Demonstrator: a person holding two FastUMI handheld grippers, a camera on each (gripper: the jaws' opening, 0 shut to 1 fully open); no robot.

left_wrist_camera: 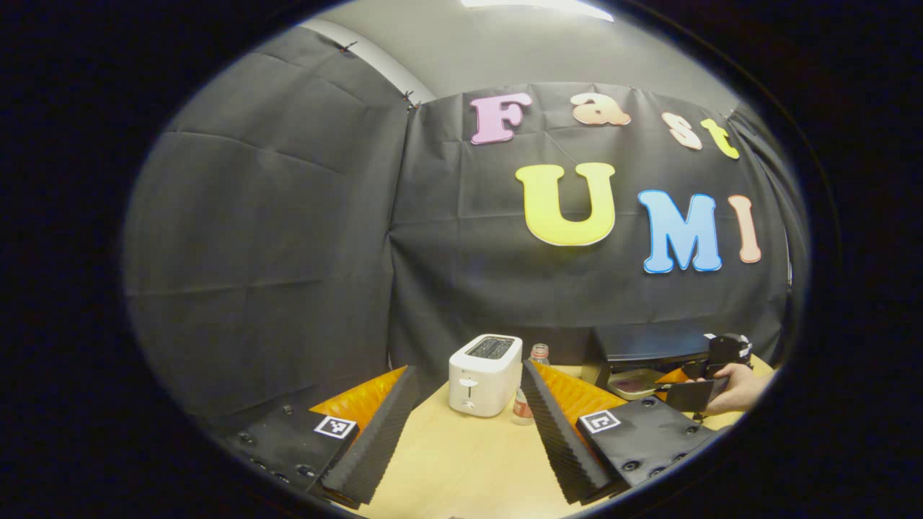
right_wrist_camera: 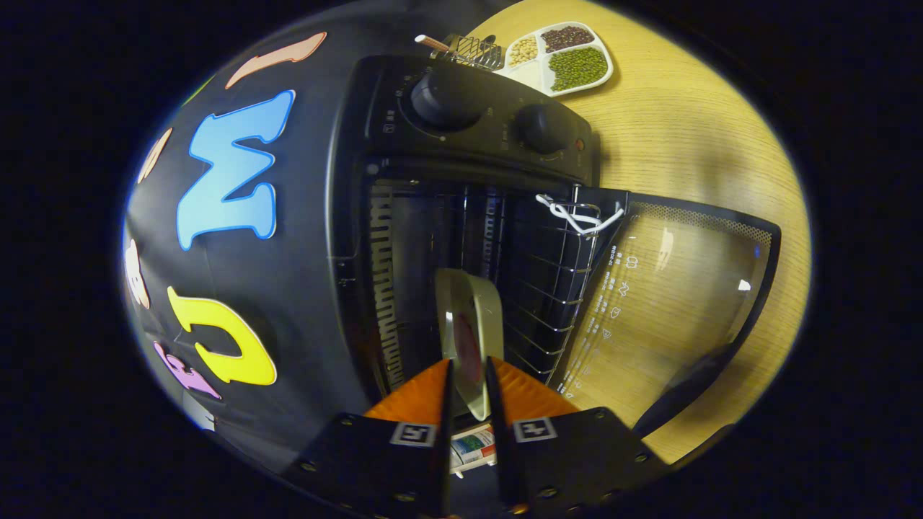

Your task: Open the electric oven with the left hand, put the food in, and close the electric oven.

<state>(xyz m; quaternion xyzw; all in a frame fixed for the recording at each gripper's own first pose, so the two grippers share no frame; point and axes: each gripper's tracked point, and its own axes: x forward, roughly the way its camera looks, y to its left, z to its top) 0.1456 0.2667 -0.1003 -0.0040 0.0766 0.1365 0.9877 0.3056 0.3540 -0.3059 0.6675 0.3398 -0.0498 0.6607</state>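
one plate (right_wrist_camera: 472,335) between closed fingers (right_wrist_camera: 441,404)

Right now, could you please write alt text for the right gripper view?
The right gripper holds a plate of food at the mouth of the open electric oven, its glass door folded down over the wooden table.

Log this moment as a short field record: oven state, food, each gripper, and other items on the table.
oven: black electric oven, glass door open, wire rack inside
food: pale plate with reddish food, at the oven mouth
right gripper: shut on the plate's rim
left gripper: open, holding nothing, facing the white toaster
other: divided white tray of beans; small bottle behind the toaster
surface: light wooden table
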